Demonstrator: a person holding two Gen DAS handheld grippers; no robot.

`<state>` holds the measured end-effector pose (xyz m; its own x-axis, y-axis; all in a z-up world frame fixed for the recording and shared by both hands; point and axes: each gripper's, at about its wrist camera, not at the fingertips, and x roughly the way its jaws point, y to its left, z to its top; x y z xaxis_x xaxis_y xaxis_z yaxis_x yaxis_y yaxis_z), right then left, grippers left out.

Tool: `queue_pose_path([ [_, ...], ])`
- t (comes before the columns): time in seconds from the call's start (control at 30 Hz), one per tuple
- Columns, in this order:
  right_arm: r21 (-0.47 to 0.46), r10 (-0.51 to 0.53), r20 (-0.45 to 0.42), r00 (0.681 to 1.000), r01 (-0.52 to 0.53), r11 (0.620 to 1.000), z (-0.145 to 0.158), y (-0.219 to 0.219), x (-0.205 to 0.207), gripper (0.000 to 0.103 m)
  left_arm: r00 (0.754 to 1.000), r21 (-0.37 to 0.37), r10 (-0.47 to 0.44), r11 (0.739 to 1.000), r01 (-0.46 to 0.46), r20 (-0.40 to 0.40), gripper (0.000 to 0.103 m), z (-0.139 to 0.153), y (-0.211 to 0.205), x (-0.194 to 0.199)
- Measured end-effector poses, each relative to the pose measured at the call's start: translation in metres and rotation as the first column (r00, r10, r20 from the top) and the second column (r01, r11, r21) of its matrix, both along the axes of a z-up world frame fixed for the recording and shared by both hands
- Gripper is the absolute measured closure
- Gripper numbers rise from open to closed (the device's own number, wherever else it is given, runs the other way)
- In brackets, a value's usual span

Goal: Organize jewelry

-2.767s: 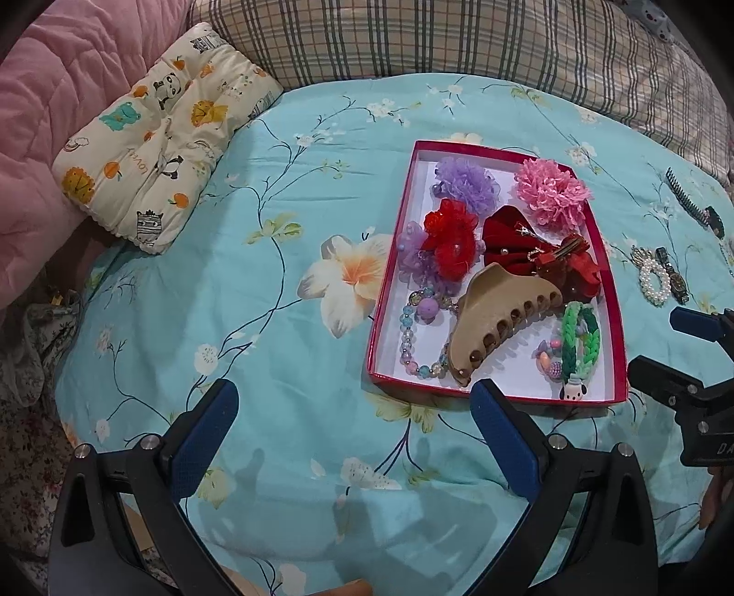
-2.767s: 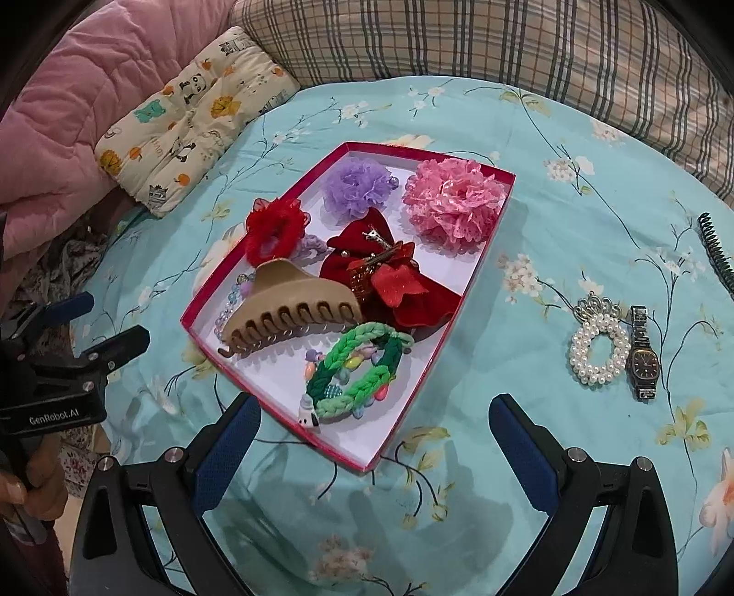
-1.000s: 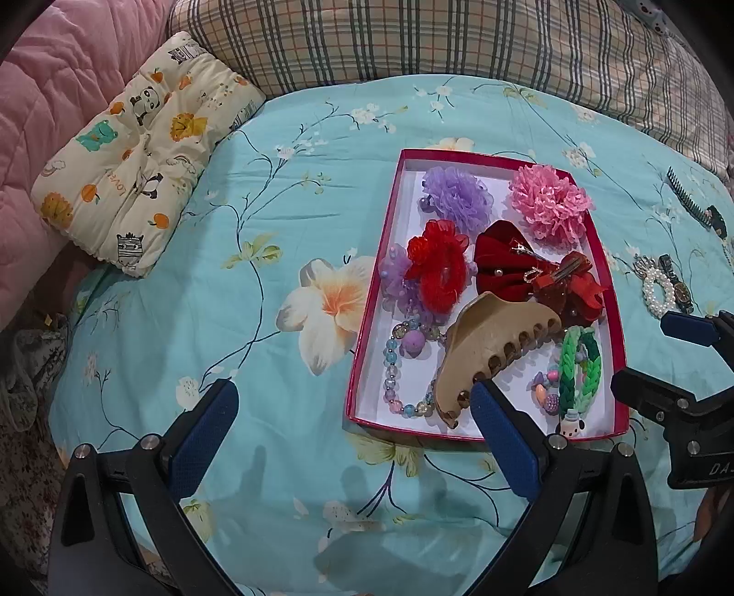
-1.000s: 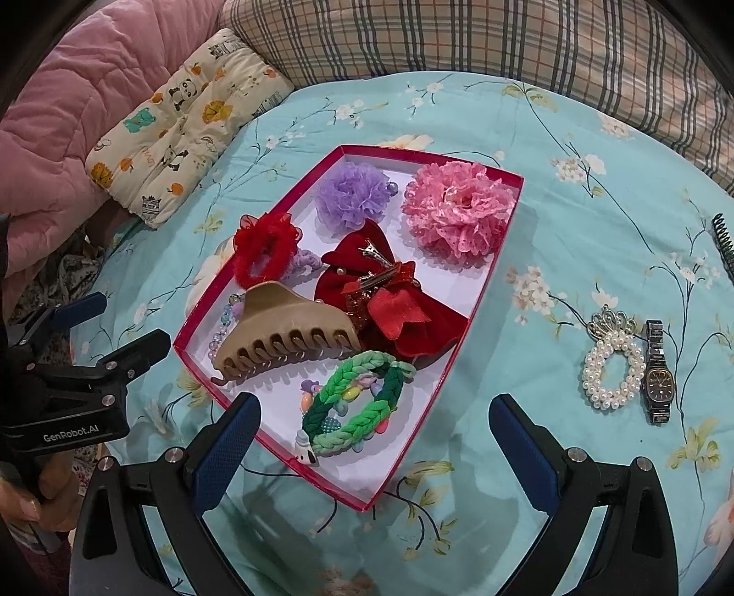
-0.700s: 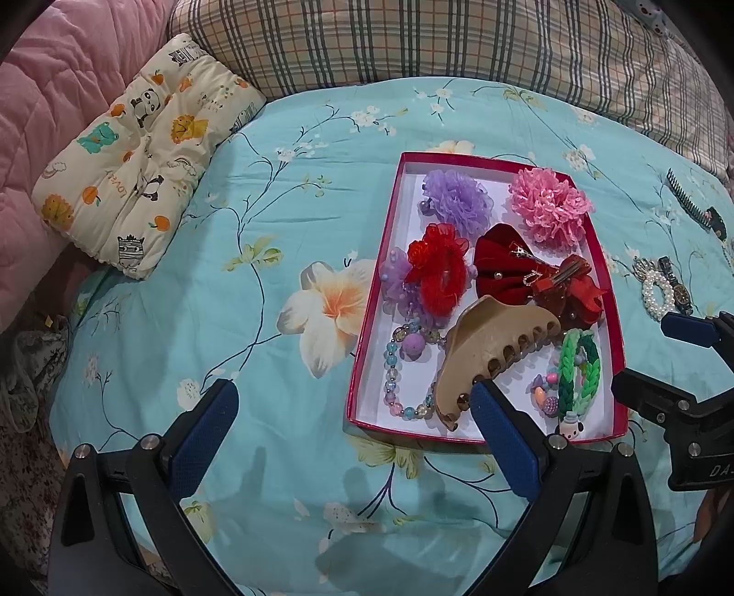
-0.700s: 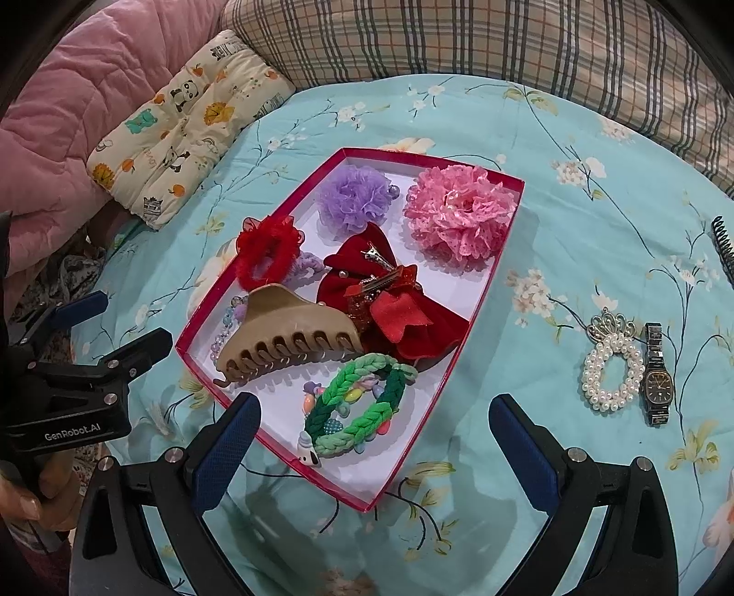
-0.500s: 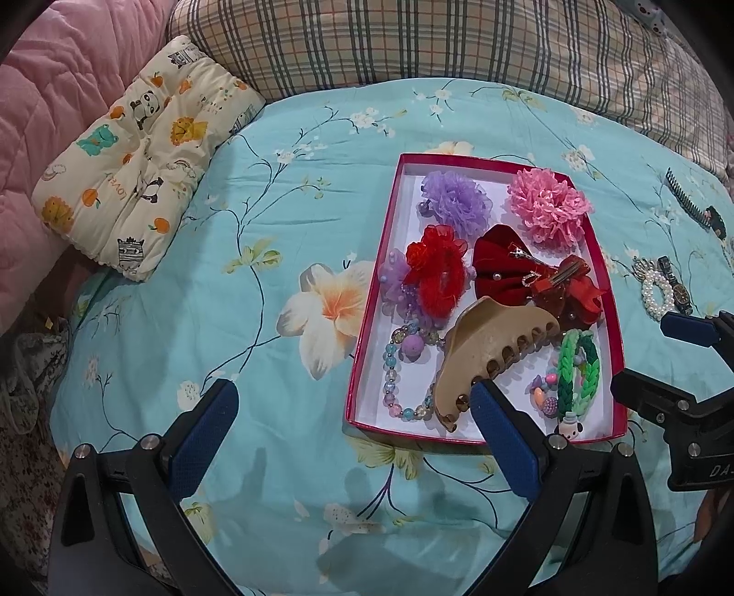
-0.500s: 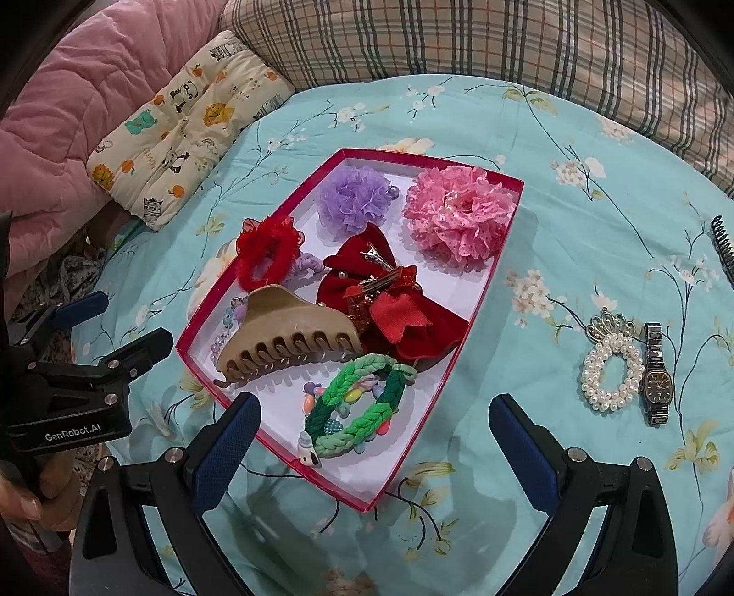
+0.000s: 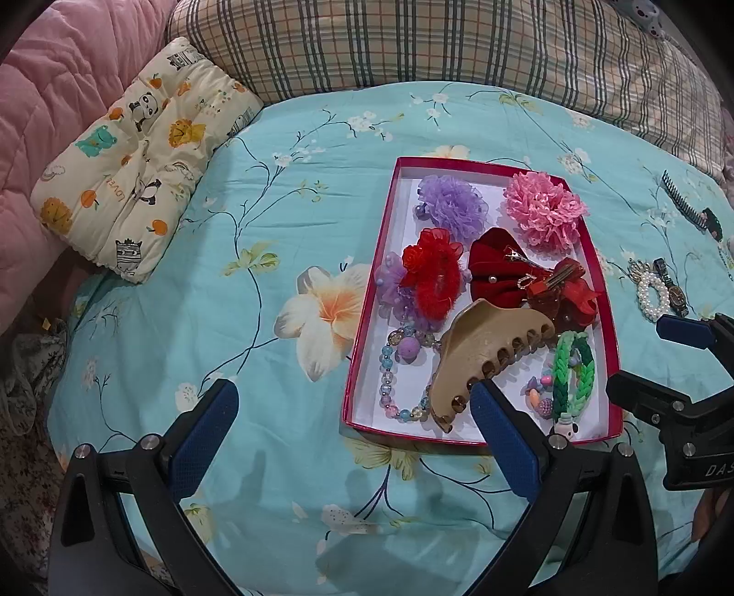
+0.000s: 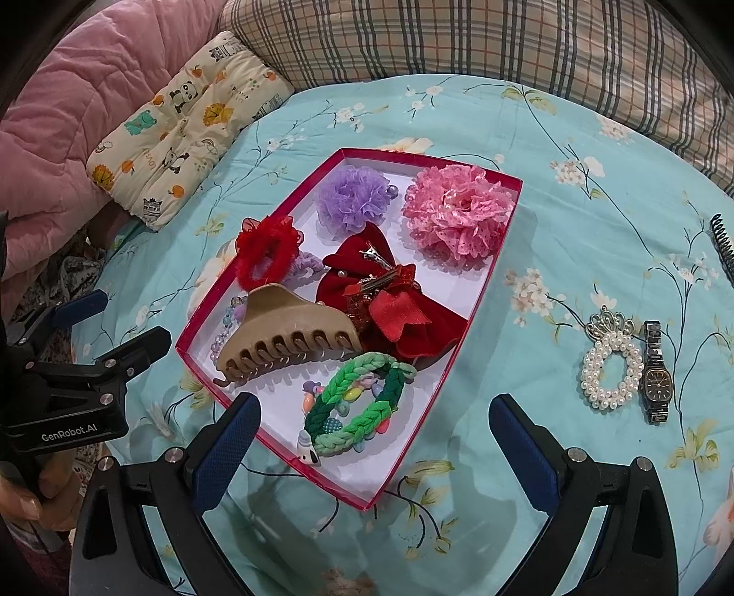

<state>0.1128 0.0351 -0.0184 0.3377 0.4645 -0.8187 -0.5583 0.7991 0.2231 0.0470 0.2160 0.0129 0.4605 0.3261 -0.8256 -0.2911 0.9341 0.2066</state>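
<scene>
A red-rimmed white box [image 9: 370, 293] [image 10: 494, 256] lies on the blue floral bedspread. It holds a beige claw clip [image 9: 481, 355] [image 10: 284, 334], a green braided band [image 9: 573, 373] [image 10: 358, 403], red bows [image 10: 390, 302], a red scrunchie [image 9: 431, 275], purple [image 10: 353, 197] and pink [image 10: 458, 211] flowers and a bead bracelet [image 9: 394, 380]. A pearl bracelet [image 10: 610, 366] and a wristwatch [image 10: 656, 376] lie on the bed right of the box. My left gripper [image 9: 353, 408] is open and empty near the box's near-left corner. My right gripper [image 10: 374, 422] is open and empty over the box's near end.
A black comb [image 9: 686, 208] [image 10: 722, 240] lies at the far right. A cartoon-print cushion [image 9: 133, 151], a pink quilt [image 10: 59, 114] and a plaid pillow [image 9: 436, 41] border the bed at the left and back.
Both grippers have stayed open and empty. The left view has shifted slightly, so the box sits a little further left than 2.8 s ago. Little else has moved.
</scene>
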Motion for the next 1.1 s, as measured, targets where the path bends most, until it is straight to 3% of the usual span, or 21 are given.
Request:
queue_pose_path([
  [1.1, 0.003, -0.008, -0.002, 1.000, 0.008, 1.000, -0.0009, -0.0023, -0.0013, 0.002, 1.000, 0.007, -0.002, 1.000, 0.002, 0.004, 0.001, 0.0023, -0.0023, 0.0004],
])
